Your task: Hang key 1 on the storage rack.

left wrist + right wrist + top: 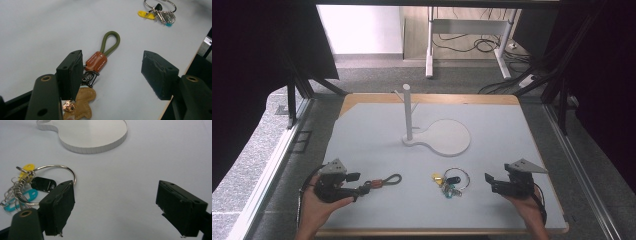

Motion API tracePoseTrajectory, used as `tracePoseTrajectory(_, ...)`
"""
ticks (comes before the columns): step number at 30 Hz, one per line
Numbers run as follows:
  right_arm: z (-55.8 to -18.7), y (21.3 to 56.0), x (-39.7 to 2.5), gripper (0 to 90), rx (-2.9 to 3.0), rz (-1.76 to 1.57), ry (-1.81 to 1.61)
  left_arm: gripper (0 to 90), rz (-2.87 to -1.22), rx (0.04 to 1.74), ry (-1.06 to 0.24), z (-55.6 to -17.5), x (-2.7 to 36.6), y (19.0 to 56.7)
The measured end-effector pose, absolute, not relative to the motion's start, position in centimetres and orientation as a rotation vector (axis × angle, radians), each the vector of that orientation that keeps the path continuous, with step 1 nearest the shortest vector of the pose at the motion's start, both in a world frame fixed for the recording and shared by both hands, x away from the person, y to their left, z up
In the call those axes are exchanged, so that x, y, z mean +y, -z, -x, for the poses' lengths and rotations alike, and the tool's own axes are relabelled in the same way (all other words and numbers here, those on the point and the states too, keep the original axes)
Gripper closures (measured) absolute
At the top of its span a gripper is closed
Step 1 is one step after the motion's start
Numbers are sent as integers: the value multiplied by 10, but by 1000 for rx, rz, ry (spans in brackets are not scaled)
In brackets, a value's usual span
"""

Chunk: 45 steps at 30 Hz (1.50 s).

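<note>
My left claw, held in my left hand near the front left of the table, stands spread wide, gripping nothing. In the left gripper view, the keychain lies on the table just beside my left-side jaw: its olive cord loop reaches forward beyond the jaws, its brown leather tag sits next to the jaw's inner face, and its tan leather charm lies partly hidden beneath that jaw. Whether the jaw touches the tag I cannot tell.

My right claw, held in my right hand near the front right, is likewise spread, with bare table between its jaws. In the right gripper view, the key ring with its yellow tag, black tag and teal tag lies just outside my left-side jaw, which overlaps the ring's edge.

Ahead of both claws, well apart, stands the white stand: a round flat base with an upright post.
</note>
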State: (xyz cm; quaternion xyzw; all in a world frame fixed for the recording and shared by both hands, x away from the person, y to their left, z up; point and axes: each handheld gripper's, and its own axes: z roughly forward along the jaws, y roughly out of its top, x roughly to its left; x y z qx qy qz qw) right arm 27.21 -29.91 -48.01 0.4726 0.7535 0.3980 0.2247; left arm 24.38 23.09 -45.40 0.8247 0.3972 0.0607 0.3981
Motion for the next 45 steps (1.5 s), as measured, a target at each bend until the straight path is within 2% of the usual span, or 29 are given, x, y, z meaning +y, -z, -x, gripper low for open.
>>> tracePoseTrajectory(7, -274, 484, -310, 279, 2050, -1327, -1098, 353, -2059, 1012, -142, -239, 228, 453)
tracePoseTrajectory(18, -276, 482, -310, 294, 2071, -1327, -1112, 343, -2054, 960, -158, -225, 229, 449)
tracePoseTrajectory(31, -282, 481, -320, 325, 2074, -1376, -1138, 352, -2087, 1020, -229, -232, 224, 446)
tracePoseTrajectory(38, -282, 482, -326, 336, 2093, -1354, -1170, 352, -2163, 1037, -264, -243, 214, 440)
tracePoseTrajectory(45, -274, 477, -321, 342, 2124, -1299, -1199, 353, -2239, 1011, -218, -247, 208, 427)
